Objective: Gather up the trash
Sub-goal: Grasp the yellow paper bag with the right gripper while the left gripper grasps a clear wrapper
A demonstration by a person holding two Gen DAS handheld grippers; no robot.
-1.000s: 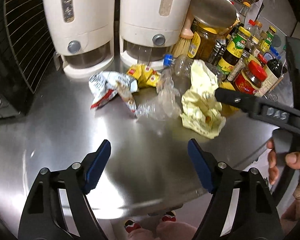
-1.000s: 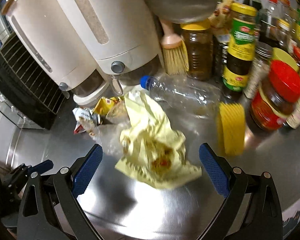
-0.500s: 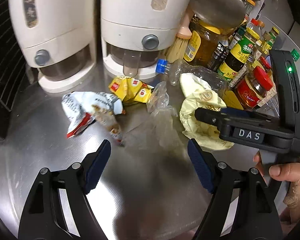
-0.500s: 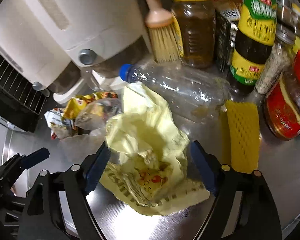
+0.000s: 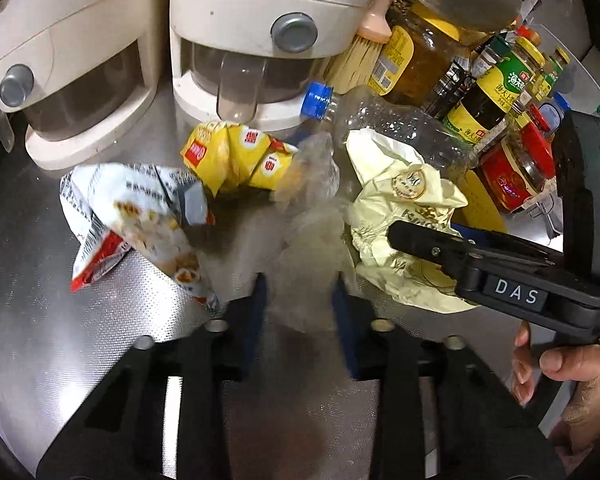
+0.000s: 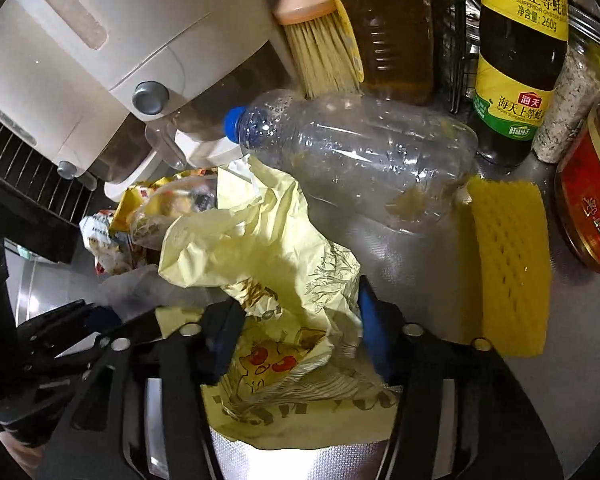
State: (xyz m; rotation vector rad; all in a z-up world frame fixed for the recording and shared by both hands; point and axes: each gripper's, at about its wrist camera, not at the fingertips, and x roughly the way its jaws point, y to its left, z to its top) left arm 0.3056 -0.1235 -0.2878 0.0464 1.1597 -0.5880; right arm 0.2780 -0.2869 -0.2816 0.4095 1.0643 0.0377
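Both my grippers have pushed forward into the trash since a second ago. Steel bench point(image 5: 40, 320), two white dispensers point(image 5: 260, 32) at the back. Clear plastic wrap point(image 5: 304, 264) lies in front of those dispensers; left gripper point(image 5: 298, 304) fingers narrowed onto it, touching both sides. Pale yellow paper bag point(image 6: 276, 264) lies right of the wrap; right gripper point(image 6: 296, 332) fingers pinch it. Clear bottle point(image 6: 352, 152) lies behind the bag.
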